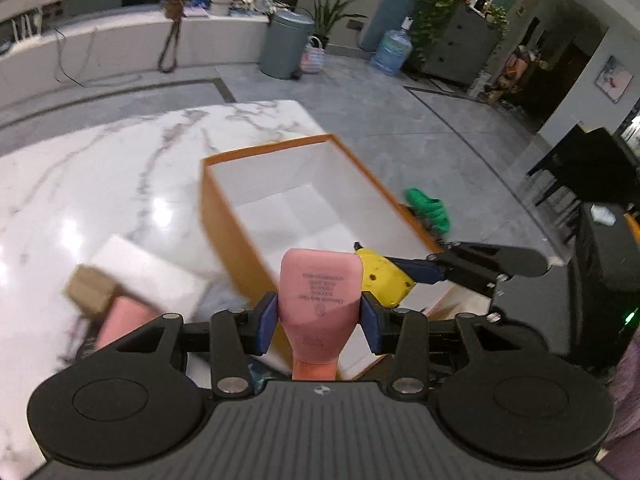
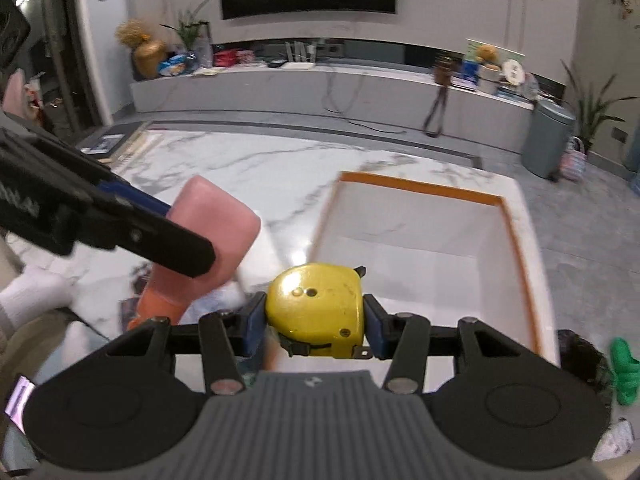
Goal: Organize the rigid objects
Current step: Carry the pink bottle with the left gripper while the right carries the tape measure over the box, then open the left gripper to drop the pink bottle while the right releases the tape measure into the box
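Left wrist view: the left hand-held gripper (image 1: 319, 316) is pinching a pink bottle (image 1: 319, 290) between its blue pads, cap end toward the camera. The bottle's back label carries several lines of small print, seen upside down and too blurred to read. It hangs above the near wall of an open box (image 1: 280, 184) with orange sides and a white inside, which stands by the far right corner of the marble tabletop (image 1: 100, 184). To the right, the right hand-held gripper (image 1: 404, 276) is clamped on a yellow tape measure (image 1: 382, 278).

Right wrist view: the tape measure (image 2: 316, 308) sits squeezed between the pads, over the near edge of the box (image 2: 420, 188); no brand shows on its case. Near the tabletop's left edge lie a white slab (image 1: 148, 268), a brown carton (image 1: 90, 290) and what may be a second pink item (image 1: 122, 320), all smeared by blur.
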